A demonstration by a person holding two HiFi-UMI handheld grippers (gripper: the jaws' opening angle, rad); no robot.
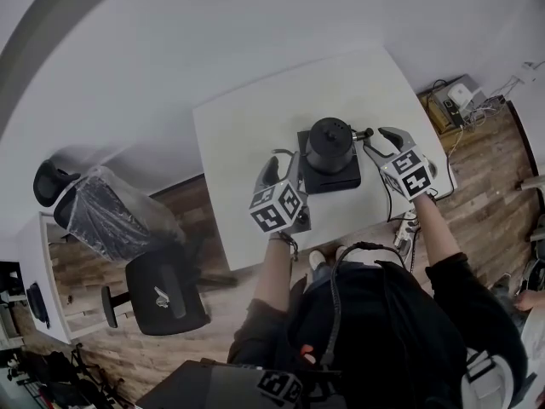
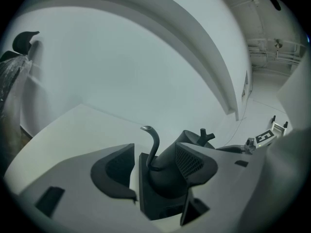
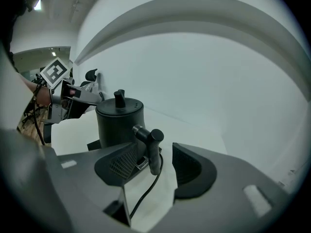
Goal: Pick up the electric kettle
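While sitting on its base (image 1: 332,180), kettle (image 1: 330,143): black, knob-lidded
Left gripper (image 2: 158,166): jaws gaping, spout (image 2: 155,143) between
Right gripper (image 3: 155,166): jaws gaping, handle (image 3: 154,157), cord (image 3: 148,188) between

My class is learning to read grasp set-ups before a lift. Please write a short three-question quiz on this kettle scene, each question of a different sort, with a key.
1. True or false: the electric kettle stands on a square base on the white table.
2. Multiple choice: in the right gripper view, what shows between the open jaws of the right hand-held gripper? A the lid knob; B the kettle's handle; C a cup.
3. Fill in: in the left gripper view, the kettle's curved ____ shows between the open jaws of the left hand-held gripper.
Key: 1 true; 2 B; 3 spout.
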